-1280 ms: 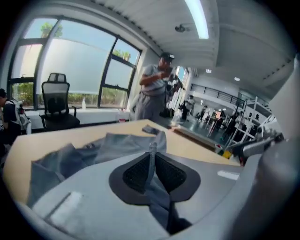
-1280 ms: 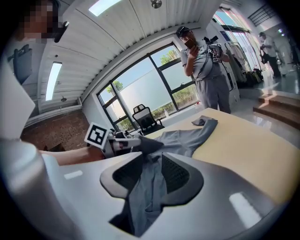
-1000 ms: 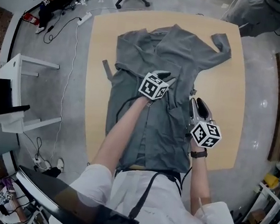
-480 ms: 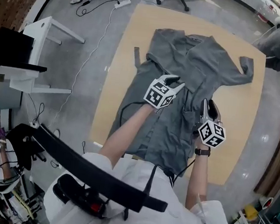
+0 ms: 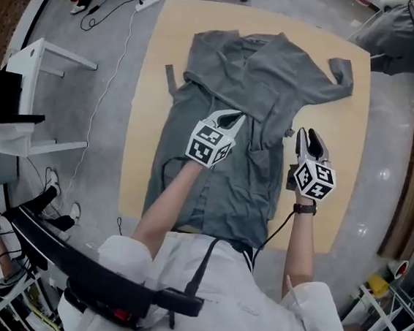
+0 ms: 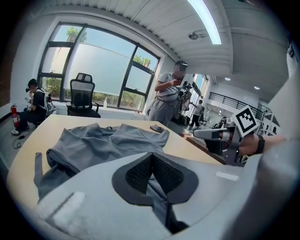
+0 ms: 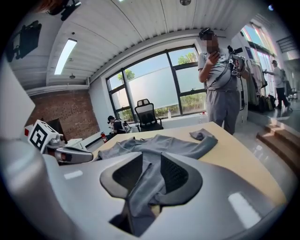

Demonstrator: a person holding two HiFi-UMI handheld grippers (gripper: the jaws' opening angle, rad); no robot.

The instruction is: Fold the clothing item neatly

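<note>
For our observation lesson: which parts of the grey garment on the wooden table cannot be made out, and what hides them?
Head view: near hem of the grey long-sleeved cloth garment, behind the person's arms and torso.
Left gripper view: cloth pinched in the left claw, jaws just closed, mostly behind its grey body.
Right gripper view: garment's near part, behind the body of the right claw.
Any buttons: too small in every view.

Left gripper (image 6: pixel 152 156), dark ridged pads (image 6: pixel 137 172) closed together, pinches a fold of the crumpled grey long-sleeved garment (image 6: pixel 93 145) spread across the pale wooden table (image 6: pixel 26 138); a person (image 6: pixel 166 99) stands beyond its far edge.
</note>
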